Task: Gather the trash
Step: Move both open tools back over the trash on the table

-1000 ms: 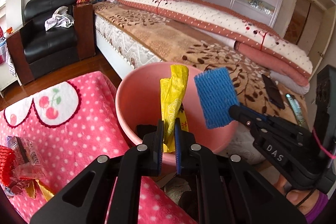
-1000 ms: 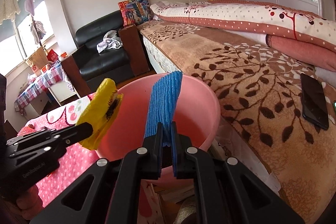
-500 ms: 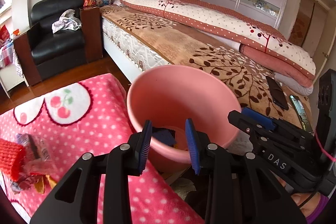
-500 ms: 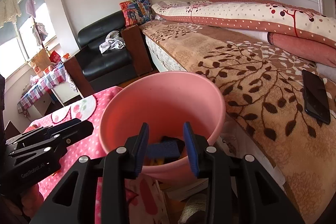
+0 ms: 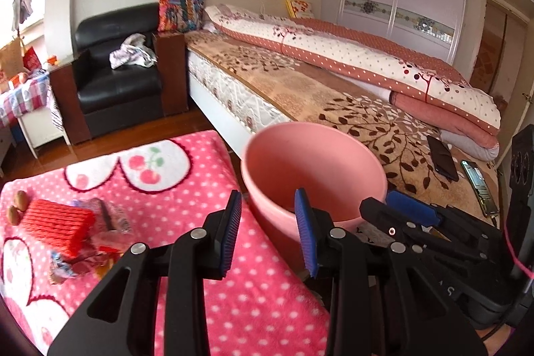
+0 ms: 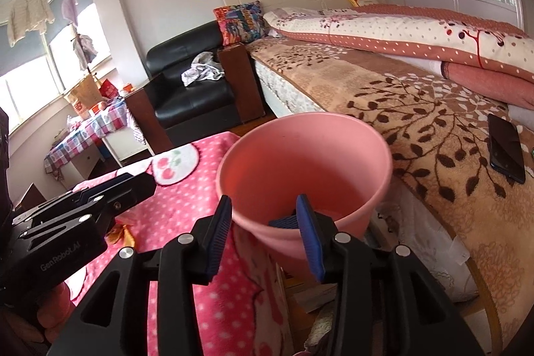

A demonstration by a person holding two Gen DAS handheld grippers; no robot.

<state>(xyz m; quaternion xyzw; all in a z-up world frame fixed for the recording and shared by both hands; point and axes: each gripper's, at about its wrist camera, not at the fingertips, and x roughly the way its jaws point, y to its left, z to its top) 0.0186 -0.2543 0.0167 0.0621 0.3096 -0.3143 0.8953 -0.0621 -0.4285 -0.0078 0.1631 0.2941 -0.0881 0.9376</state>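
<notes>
Reading "GenRobot.AI" on the left tongs' body.
Left tongs (image 5: 268, 229) gape wide, gripping nothing; right tongs (image 6: 263, 231) are opening, also bare. Both hover at the pink bucket (image 6: 333, 135) off the worktop's (image 5: 187, 189) right edge; red foam netting (image 5: 56, 222) and wrappers (image 5: 83, 259) lie near its left edge.

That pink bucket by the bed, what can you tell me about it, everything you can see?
The pink bucket is round, smooth and looks like plastic, wider at its rim than lower down. It stands upright and open-topped in the gap between the pink dotted blanket and the bed. Its inner wall looks plain and bare; a bit of something blue shows low inside in the right wrist view, but the bottom is mostly hidden. Both grippers hover before its near rim, and nothing visibly touches it.
</notes>
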